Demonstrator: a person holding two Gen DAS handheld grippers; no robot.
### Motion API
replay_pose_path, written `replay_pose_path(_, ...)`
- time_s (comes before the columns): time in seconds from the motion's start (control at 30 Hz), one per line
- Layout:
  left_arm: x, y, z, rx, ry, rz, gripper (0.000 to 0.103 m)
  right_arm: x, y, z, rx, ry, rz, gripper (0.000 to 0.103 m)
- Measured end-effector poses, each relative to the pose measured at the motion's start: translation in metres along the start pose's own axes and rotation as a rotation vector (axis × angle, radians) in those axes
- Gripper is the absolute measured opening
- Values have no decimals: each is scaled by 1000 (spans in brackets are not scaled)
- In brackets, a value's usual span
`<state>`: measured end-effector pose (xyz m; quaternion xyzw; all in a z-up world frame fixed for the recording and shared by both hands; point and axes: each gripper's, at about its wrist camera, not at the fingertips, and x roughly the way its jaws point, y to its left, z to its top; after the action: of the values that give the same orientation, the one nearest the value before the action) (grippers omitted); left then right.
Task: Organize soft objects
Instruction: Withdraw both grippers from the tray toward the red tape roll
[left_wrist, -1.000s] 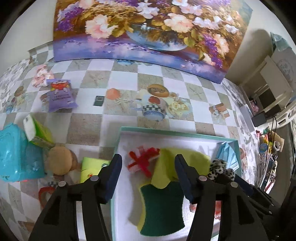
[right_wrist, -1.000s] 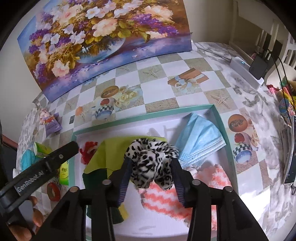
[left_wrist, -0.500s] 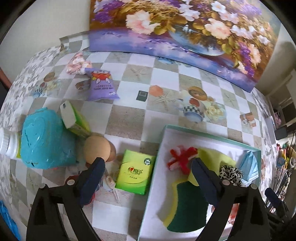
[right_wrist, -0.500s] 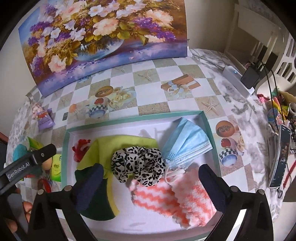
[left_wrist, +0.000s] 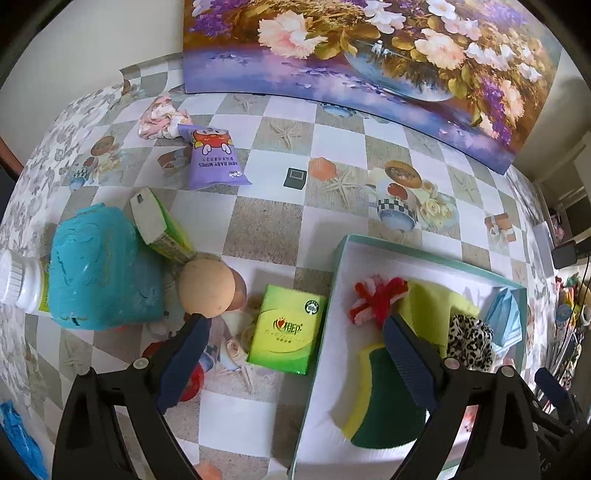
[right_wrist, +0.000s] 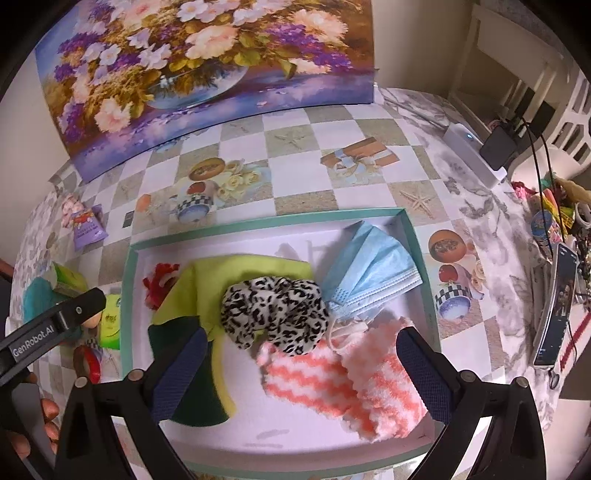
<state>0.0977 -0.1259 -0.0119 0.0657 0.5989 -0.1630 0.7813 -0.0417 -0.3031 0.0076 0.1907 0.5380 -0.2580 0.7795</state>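
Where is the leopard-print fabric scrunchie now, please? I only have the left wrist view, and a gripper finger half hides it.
Observer: The leopard-print fabric scrunchie lies loose in the teal-rimmed white tray. The right gripper is open, its jaws have just been opening, and neither pad touches the scrunchie.
Operator: Thank you. What else is near it that I cannot see?
Observer: Fluffy pink-and-white striped socks lie in the tray right against the scrunchie, on the side nearer the camera.
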Motion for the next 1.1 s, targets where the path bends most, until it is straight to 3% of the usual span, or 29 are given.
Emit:
replay_pose_path(0.47, -23, 30, -22, -61, -9, -15, 95, -24, 35, -18, -112, -34, -19, 103)
replay_pose_path(0.83, -55, 57, -37, -97, -79, -27, 95, -31, 64, -35, -195, -41, -16, 103)
replay_pose_path(1.1, -47, 88, -46, -181, -49, -30, 95, -25, 97, -43, -233, -15, 20, 103)
